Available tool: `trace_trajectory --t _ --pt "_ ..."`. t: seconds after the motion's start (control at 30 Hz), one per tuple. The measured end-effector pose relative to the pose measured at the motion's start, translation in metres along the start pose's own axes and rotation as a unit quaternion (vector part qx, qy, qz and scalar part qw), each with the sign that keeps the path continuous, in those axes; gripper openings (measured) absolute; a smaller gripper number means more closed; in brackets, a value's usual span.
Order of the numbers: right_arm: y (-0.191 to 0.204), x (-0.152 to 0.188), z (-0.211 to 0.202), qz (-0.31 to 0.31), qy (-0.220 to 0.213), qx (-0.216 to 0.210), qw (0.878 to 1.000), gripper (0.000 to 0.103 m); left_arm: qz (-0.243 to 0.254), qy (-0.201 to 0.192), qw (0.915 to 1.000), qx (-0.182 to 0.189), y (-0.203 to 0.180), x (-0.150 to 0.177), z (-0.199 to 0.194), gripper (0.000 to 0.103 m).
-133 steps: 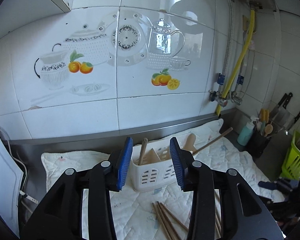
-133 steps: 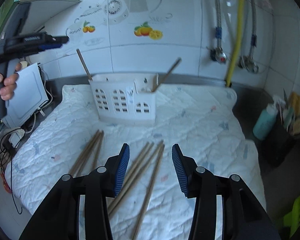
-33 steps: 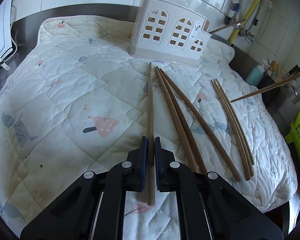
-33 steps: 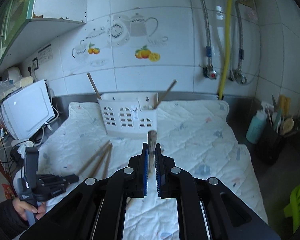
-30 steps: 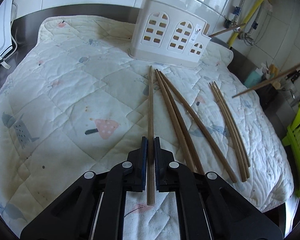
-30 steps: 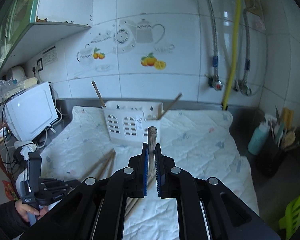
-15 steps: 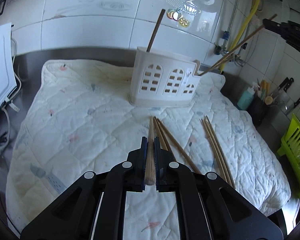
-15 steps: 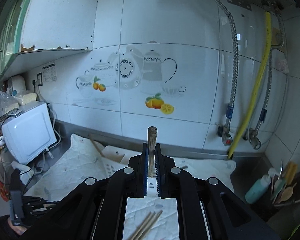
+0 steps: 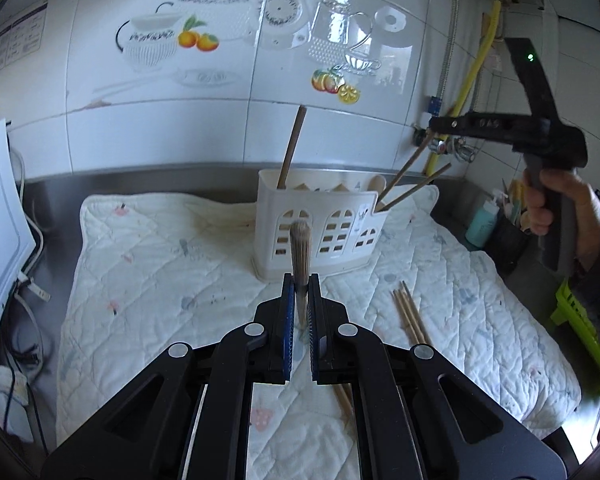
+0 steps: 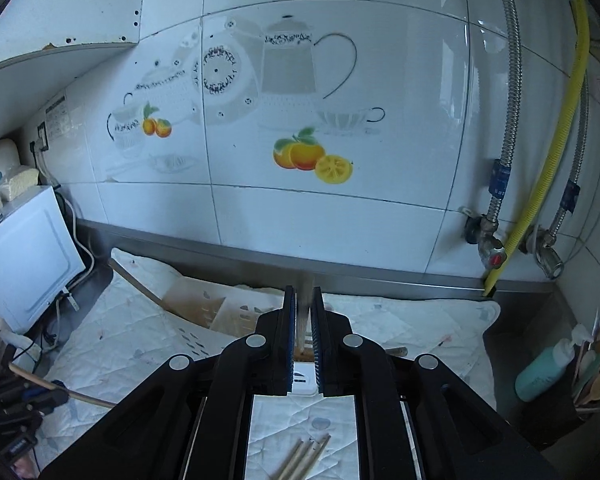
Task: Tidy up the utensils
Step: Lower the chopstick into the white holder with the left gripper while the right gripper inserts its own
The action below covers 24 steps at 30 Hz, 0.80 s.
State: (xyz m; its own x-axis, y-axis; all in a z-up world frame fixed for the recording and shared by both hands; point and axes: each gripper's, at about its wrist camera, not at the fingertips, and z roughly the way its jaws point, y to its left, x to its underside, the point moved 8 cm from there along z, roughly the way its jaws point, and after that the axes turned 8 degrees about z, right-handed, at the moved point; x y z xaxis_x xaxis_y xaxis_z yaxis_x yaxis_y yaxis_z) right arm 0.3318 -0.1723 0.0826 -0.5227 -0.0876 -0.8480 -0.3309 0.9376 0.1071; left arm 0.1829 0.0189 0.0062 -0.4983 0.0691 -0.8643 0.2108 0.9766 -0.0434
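My left gripper [image 9: 300, 294] is shut on a wooden chopstick [image 9: 300, 248], held in the air above the quilted mat [image 9: 160, 260] and pointing at the white utensil caddy [image 9: 320, 228]. My right gripper [image 10: 304, 308] is shut on another chopstick [image 10: 304, 298], blurred, right above the caddy [image 10: 220, 314]. In the left wrist view that right gripper [image 9: 434, 125] hangs over the caddy's right end, and its chopstick [image 9: 404, 168] slants down into the small right compartment. Other chopsticks stand in the caddy; three lie loose on the mat [image 9: 410, 314].
A white appliance [image 10: 20, 264] with cables stands at the mat's left edge. Taps and a yellow hose [image 10: 540, 160] hang on the tiled wall to the right. A teal bottle [image 10: 548, 372], a dark holder of wooden spoons and a green rack [image 9: 576, 320] stand to the right.
My left gripper has lifted its chopstick off the mat and risen. My right gripper has carried its chopstick forward to above the caddy, with the lower end now in the right compartment.
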Motion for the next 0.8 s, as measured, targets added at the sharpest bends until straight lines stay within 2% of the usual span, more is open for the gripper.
trace_trajectory --t 0.23,0.53,0.73,0.8 --pt "-0.004 -0.001 -0.017 0.0 -0.02 0.0 1.0 0.027 0.019 -0.02 0.9995 0.013 -0.012 -0.036 -0.004 0.005" --pt "-0.006 0.016 -0.06 -0.002 -0.046 -0.017 0.999 0.028 0.048 -0.078 0.9956 0.019 -0.033 -0.112 -0.013 0.005" --pt "-0.009 0.041 -0.081 0.009 -0.05 -0.036 0.998 0.028 0.049 -0.113 0.9924 -0.002 -0.027 -0.161 -0.011 0.005" --pt "-0.01 0.052 -0.084 0.011 -0.049 -0.038 0.998 0.028 0.051 -0.121 0.9912 -0.022 -0.02 -0.172 -0.005 0.005"
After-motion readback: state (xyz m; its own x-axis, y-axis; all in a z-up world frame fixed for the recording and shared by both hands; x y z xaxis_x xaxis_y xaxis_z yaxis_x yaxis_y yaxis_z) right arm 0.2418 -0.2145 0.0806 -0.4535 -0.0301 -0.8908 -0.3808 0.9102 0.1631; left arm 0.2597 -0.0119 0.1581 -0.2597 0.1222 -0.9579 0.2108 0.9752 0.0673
